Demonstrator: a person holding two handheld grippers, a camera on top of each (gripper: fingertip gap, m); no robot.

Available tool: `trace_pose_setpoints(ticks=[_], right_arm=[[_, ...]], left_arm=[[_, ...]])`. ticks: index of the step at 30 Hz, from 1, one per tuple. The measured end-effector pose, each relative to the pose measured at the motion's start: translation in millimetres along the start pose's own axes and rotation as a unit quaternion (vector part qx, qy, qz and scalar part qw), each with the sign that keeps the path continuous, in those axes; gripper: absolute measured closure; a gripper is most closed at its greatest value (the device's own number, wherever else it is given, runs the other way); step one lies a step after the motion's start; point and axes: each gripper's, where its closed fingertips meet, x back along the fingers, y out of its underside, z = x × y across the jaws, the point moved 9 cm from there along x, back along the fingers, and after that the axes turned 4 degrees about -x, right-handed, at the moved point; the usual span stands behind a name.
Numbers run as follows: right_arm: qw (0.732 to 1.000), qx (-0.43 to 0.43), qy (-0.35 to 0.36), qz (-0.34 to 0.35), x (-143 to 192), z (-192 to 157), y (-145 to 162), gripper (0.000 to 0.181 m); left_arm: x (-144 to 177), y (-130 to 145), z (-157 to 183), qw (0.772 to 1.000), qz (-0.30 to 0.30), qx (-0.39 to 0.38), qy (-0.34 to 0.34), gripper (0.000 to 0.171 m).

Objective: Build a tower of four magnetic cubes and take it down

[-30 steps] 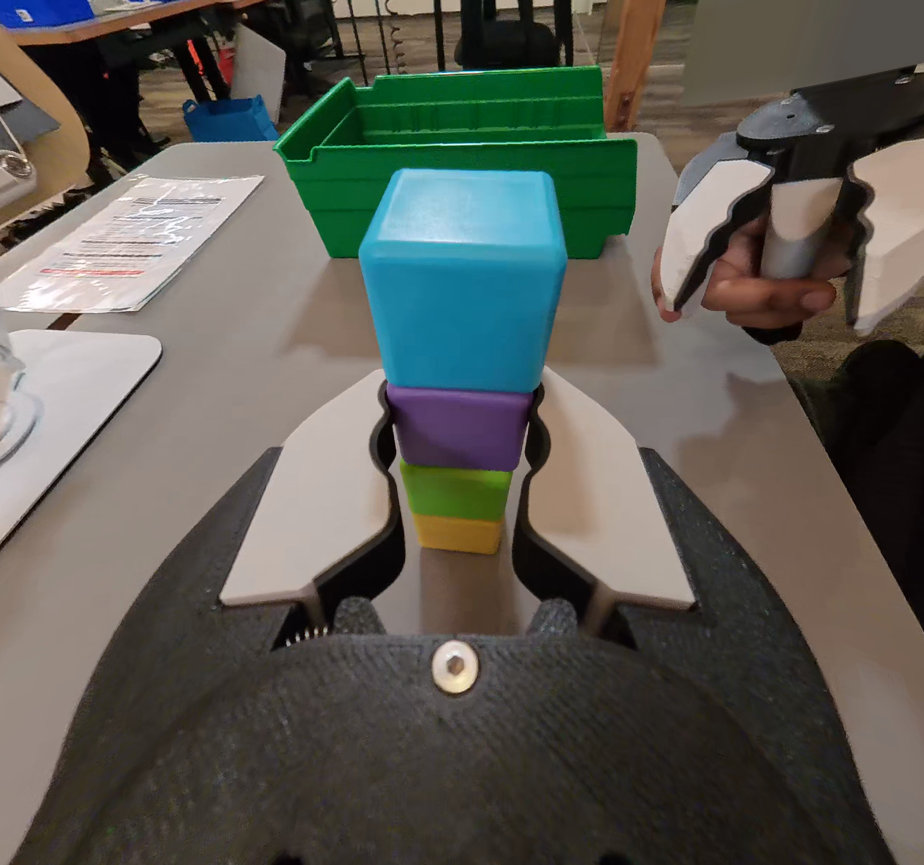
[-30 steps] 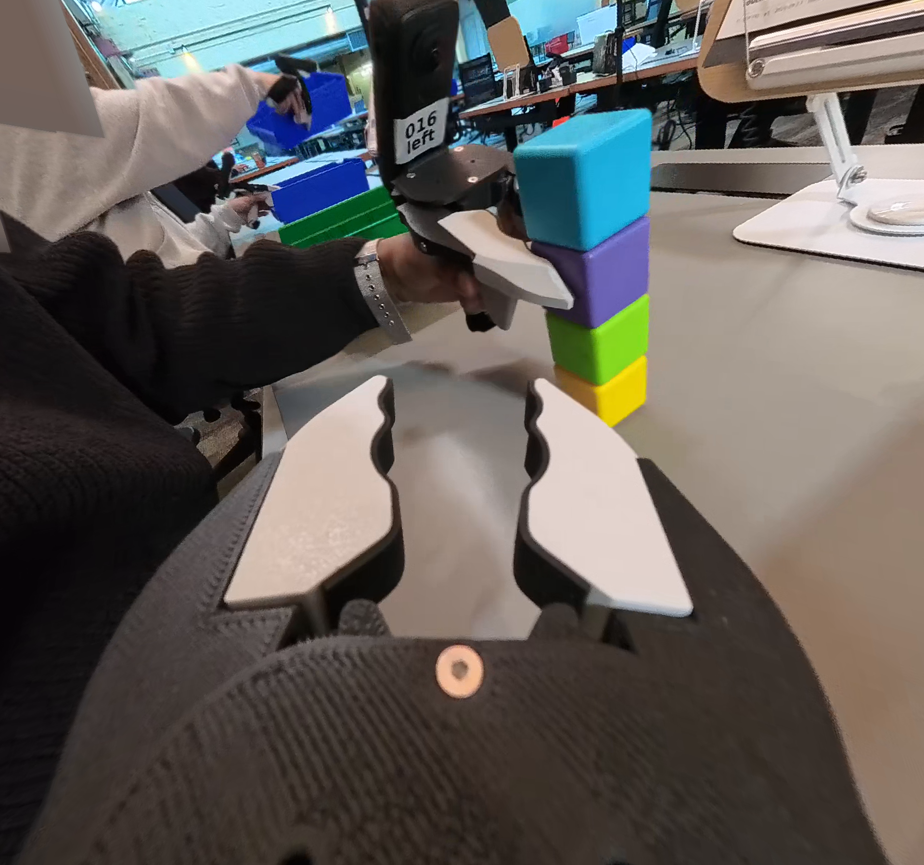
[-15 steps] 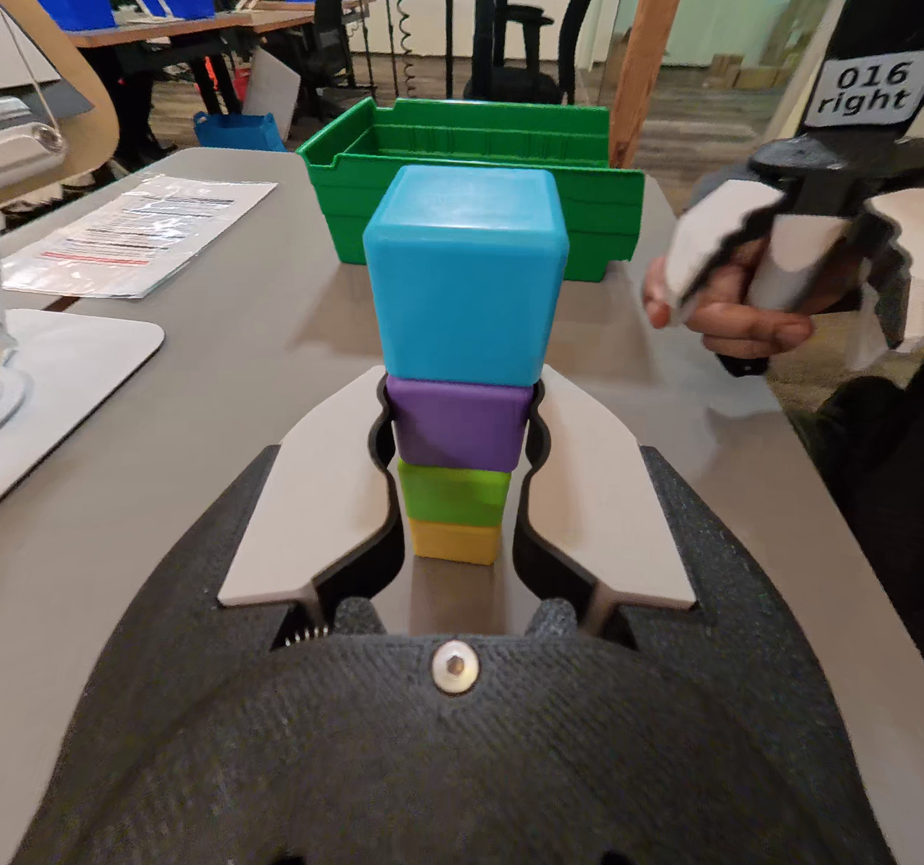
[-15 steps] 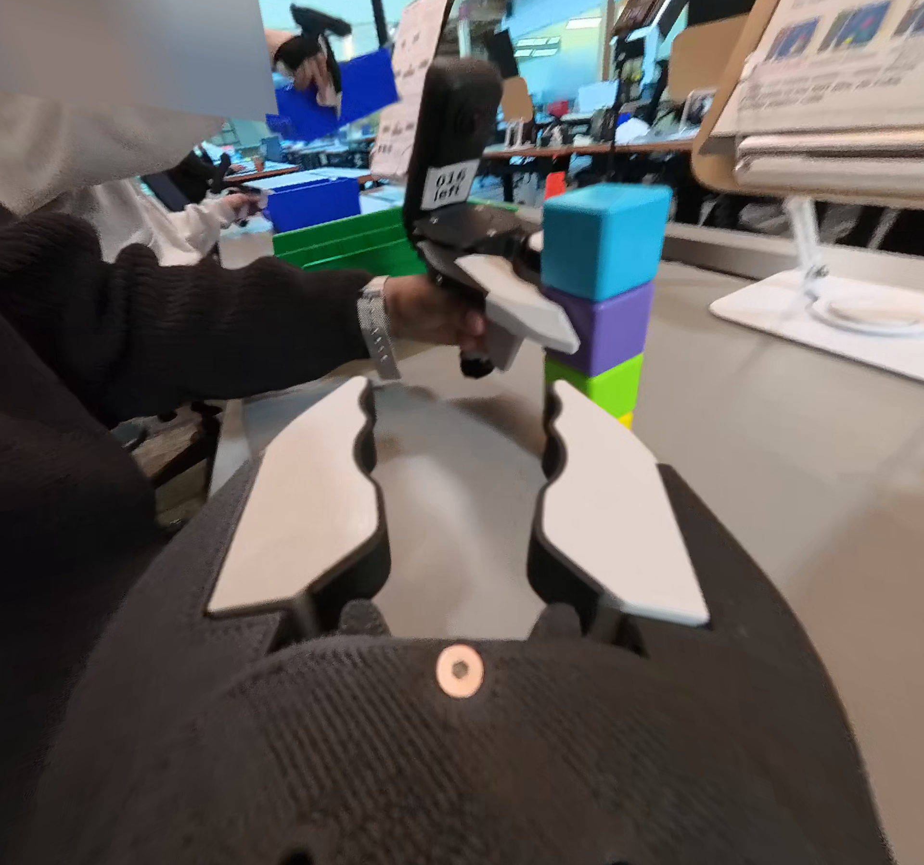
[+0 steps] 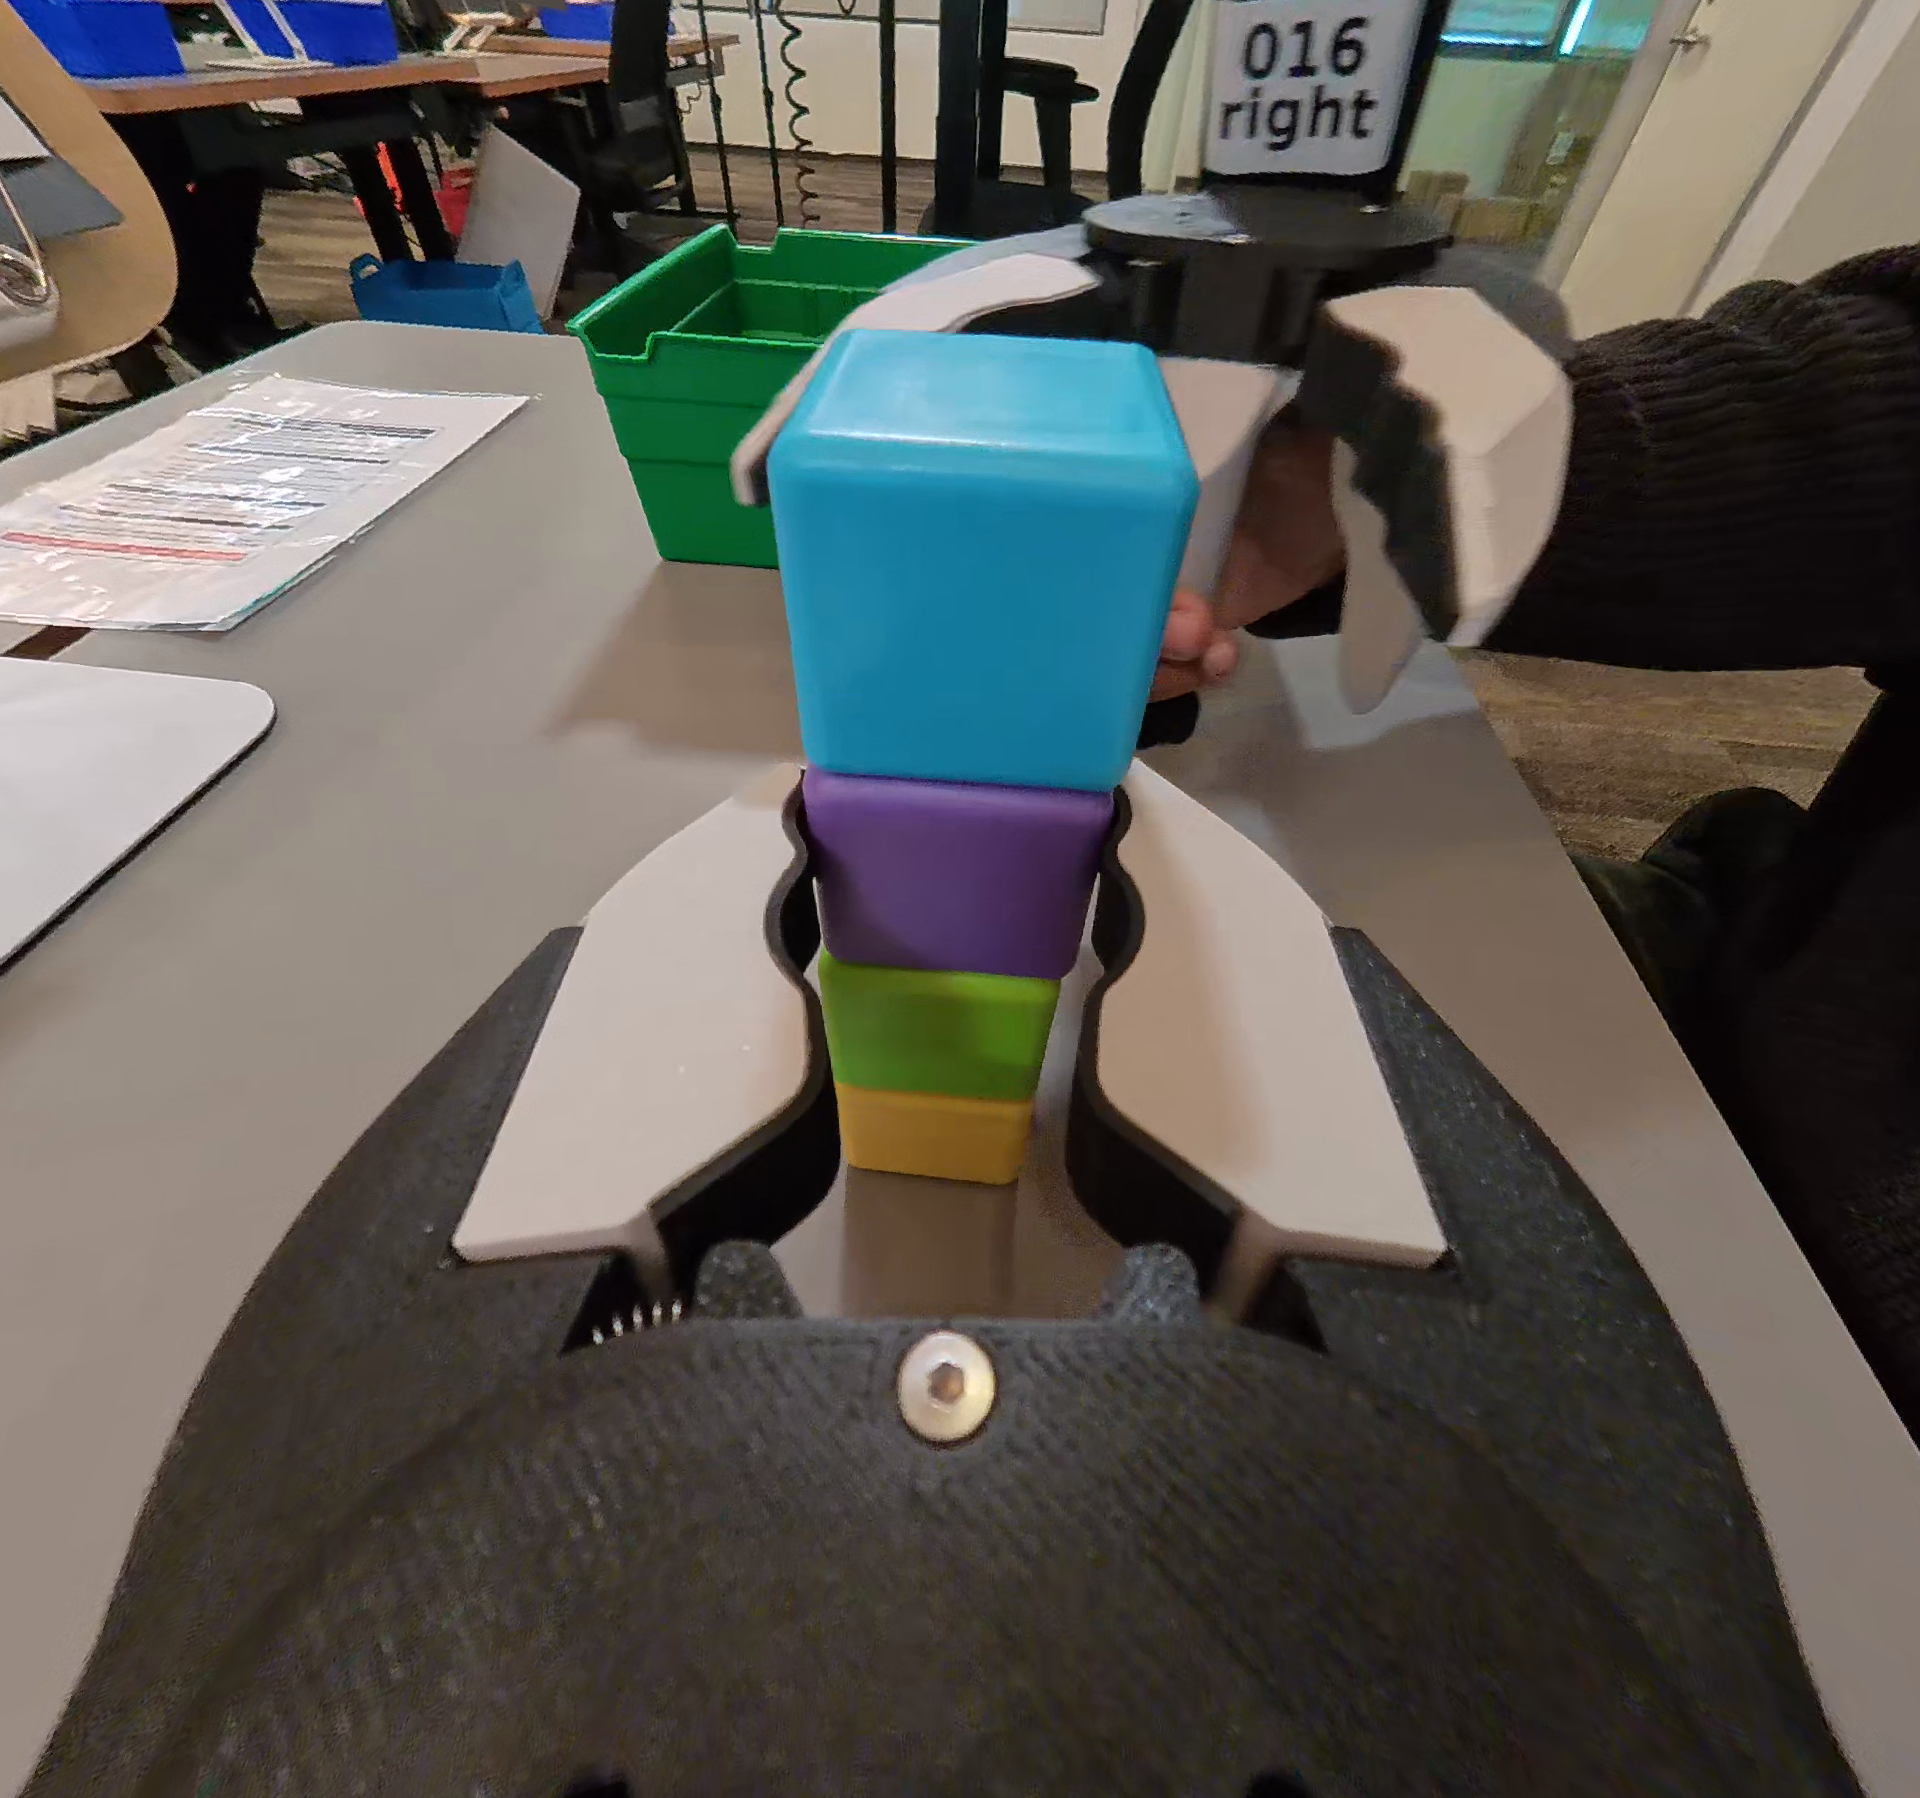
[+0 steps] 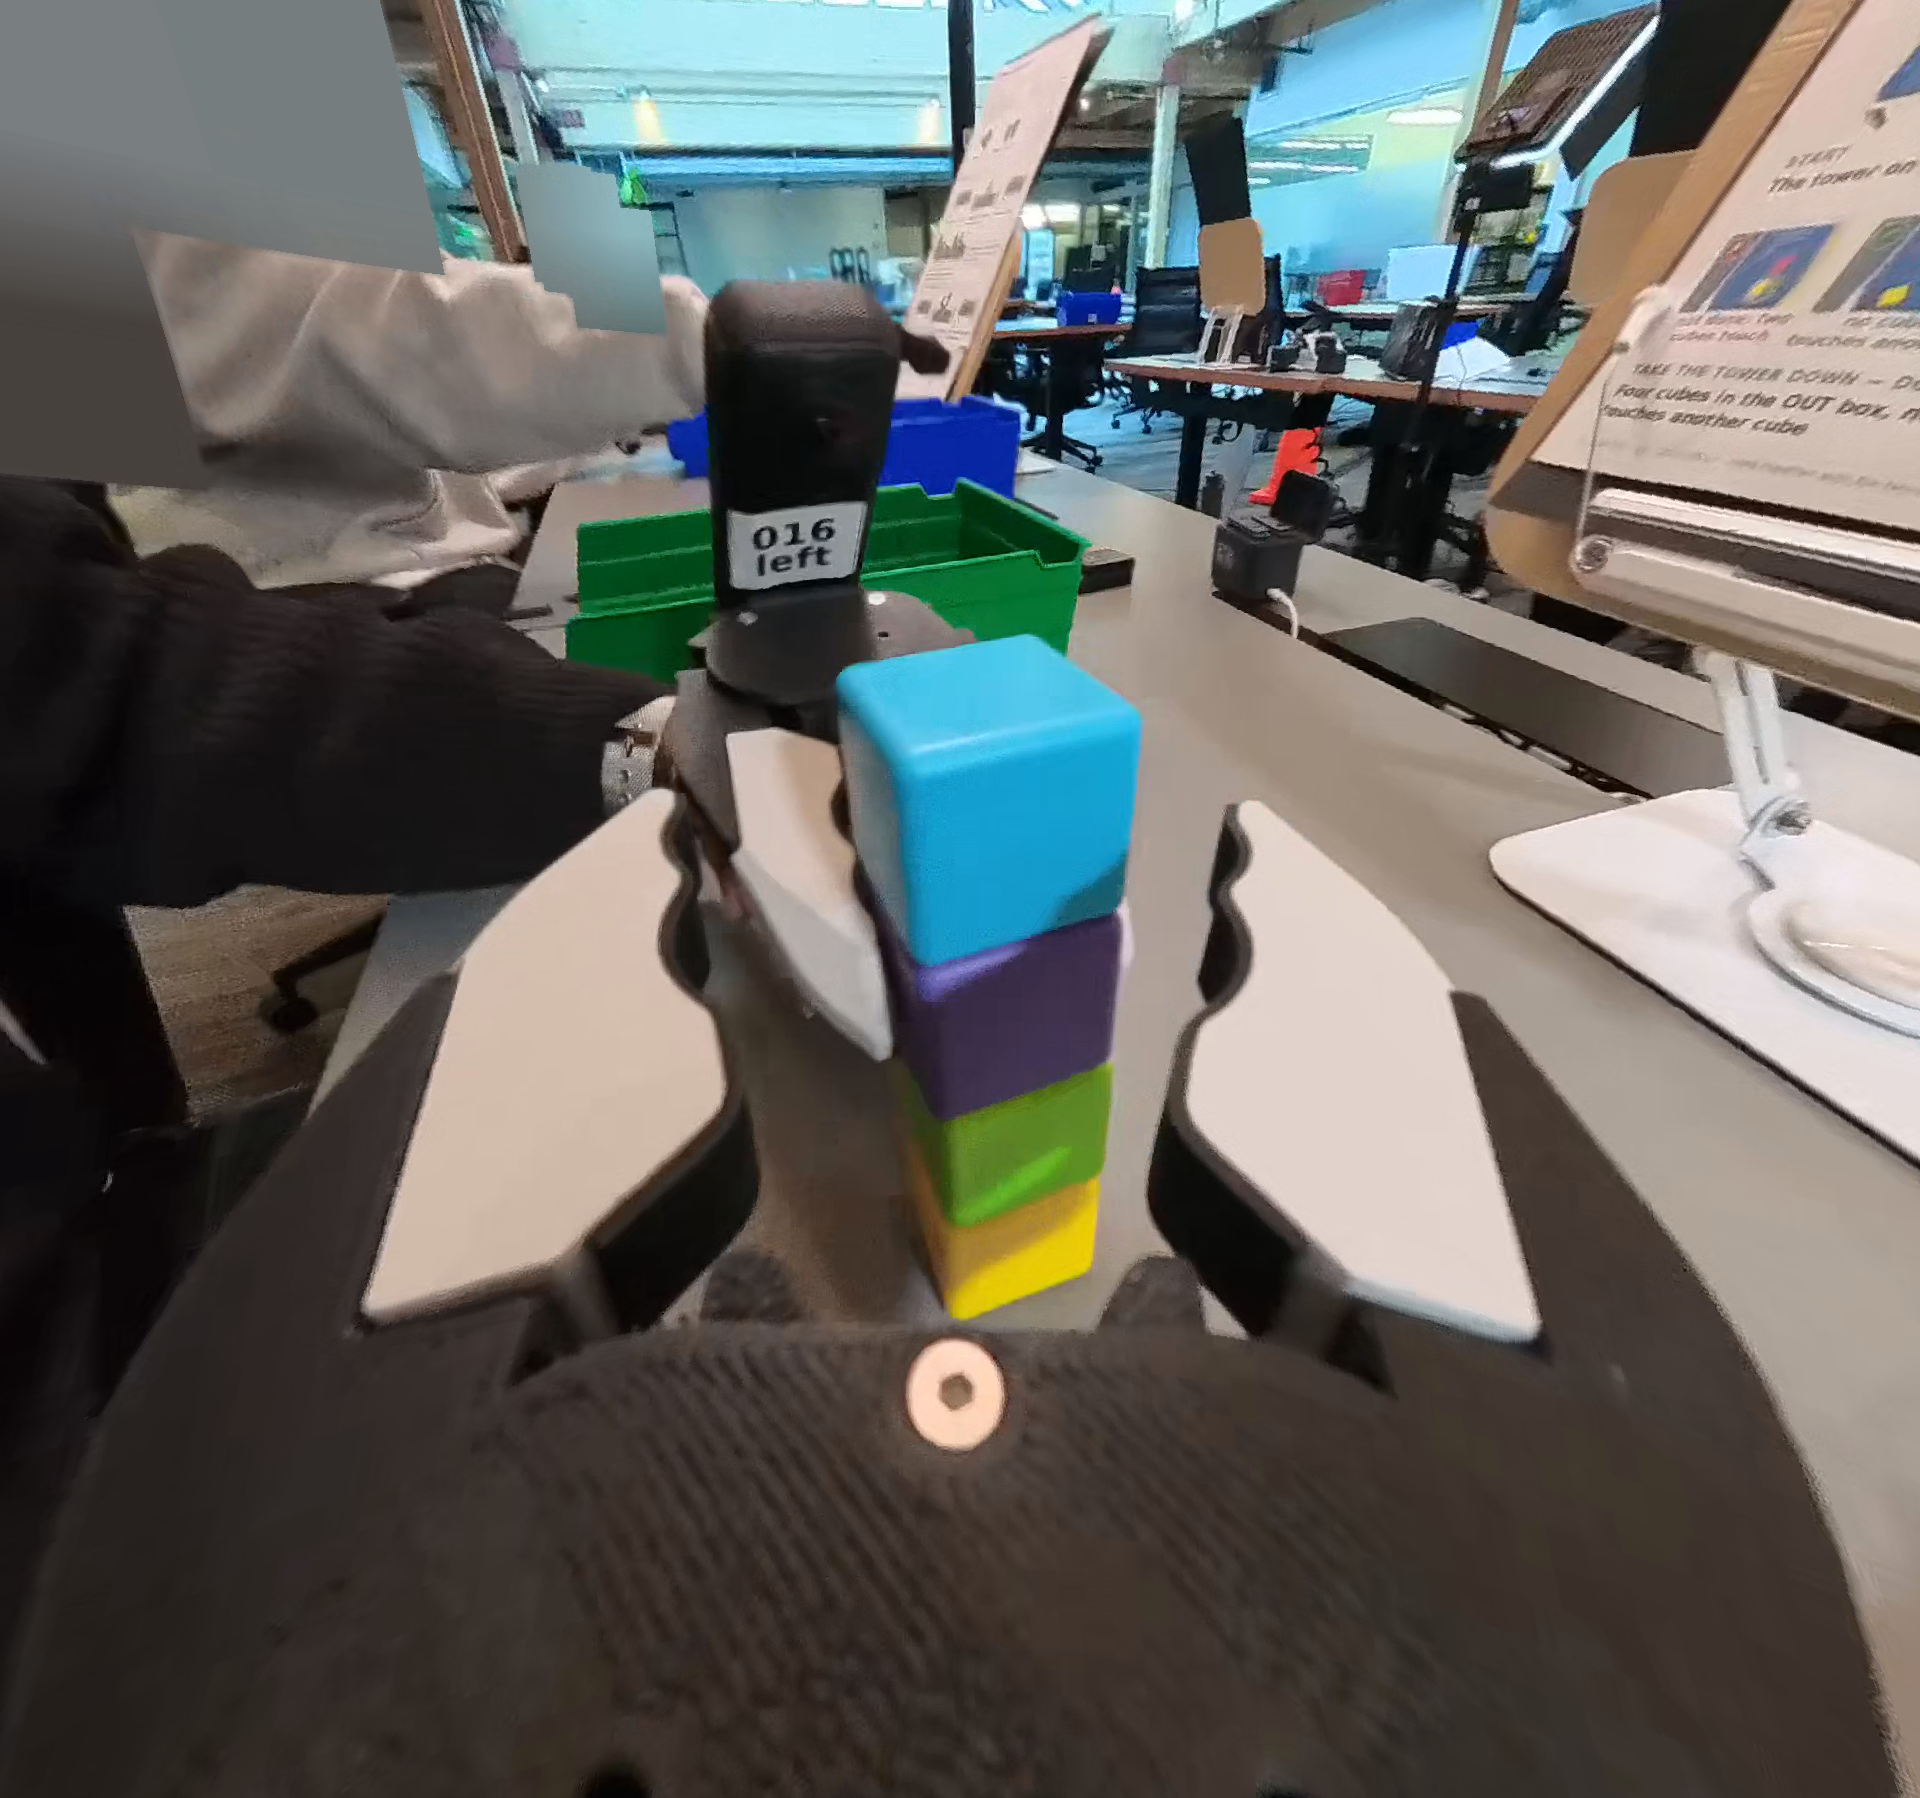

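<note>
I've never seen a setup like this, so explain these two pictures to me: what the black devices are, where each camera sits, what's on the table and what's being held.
No robot here: a person holds a hand-held two-finger gripper in each hand, each with a camera looking along its jaws. On the grey table stands a tower of four plastic cubes: blue cube on top, then purple cube, green cube, yellow cube. The left wrist view shows the left gripper clamped on the purple cube. The right wrist view shows the right gripper open, one jaw on either side of the tower, touching nothing. Behind sits a green plastic bin.
</note>
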Motion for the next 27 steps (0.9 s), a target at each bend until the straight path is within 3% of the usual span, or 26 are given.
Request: trace_pose_setpoints(ticks=[9,15,27], right_arm=[[0.999,0.002,-0.053,-0.005,-13,8,-3,0.104],[0.998,0.022,-0.054,0.008,-16,5,5,0.13],[0.998,0.004,-0.067,-0.002,-15,9,3,0.13]], left_arm=[[3,2,1,1.0,0.005,0.001,0.026,0.119],[3,2,4,0.999,0.003,-0.004,0.038,0.119],[2,2,4,0.999,0.002,-0.004,0.036,0.119]])
